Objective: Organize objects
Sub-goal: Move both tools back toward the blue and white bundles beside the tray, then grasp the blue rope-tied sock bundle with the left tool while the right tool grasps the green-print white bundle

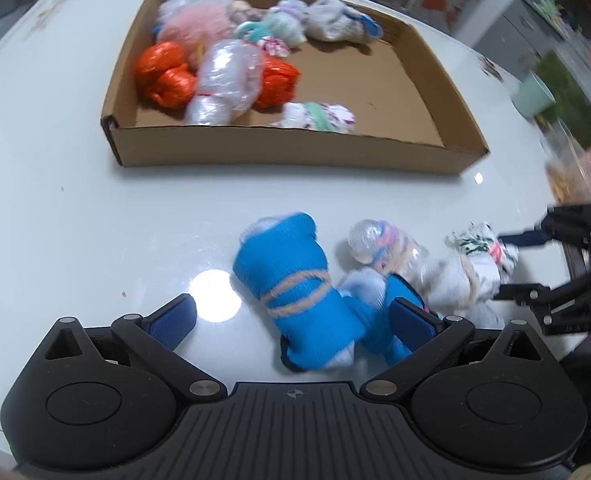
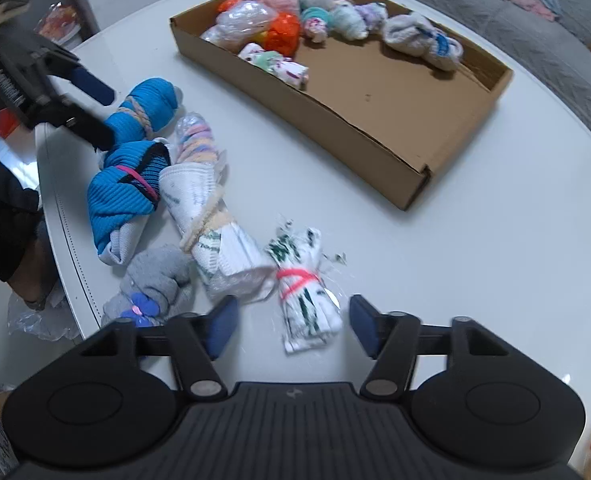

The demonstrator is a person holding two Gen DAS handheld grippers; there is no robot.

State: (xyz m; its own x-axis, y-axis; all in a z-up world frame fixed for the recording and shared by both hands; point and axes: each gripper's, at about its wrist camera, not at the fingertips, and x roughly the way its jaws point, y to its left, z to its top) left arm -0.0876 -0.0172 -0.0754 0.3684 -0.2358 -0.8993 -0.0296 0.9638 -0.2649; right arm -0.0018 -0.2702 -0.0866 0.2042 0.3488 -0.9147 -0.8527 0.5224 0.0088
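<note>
Where ribbed blue bundle (image 1: 295,280) lies, glossy table (image 1: 75,220) — corrugated box (image 1: 295,152)

Left hand-held gripper (image 1: 293,320): pitched steeply downward, jaws spread wide, blue pads (image 1: 173,320) apart and pressing on nothing. Right hand-held gripper (image 2: 291,326): also pitched steeply downward, jaws part-open, pads (image 2: 221,328) not in contact with anything.

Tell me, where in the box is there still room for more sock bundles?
The cardboard box has bare floor at its near right end, between the grey-and-blue bundle and the corner. The far left end is crowded around the orange bag.
</note>
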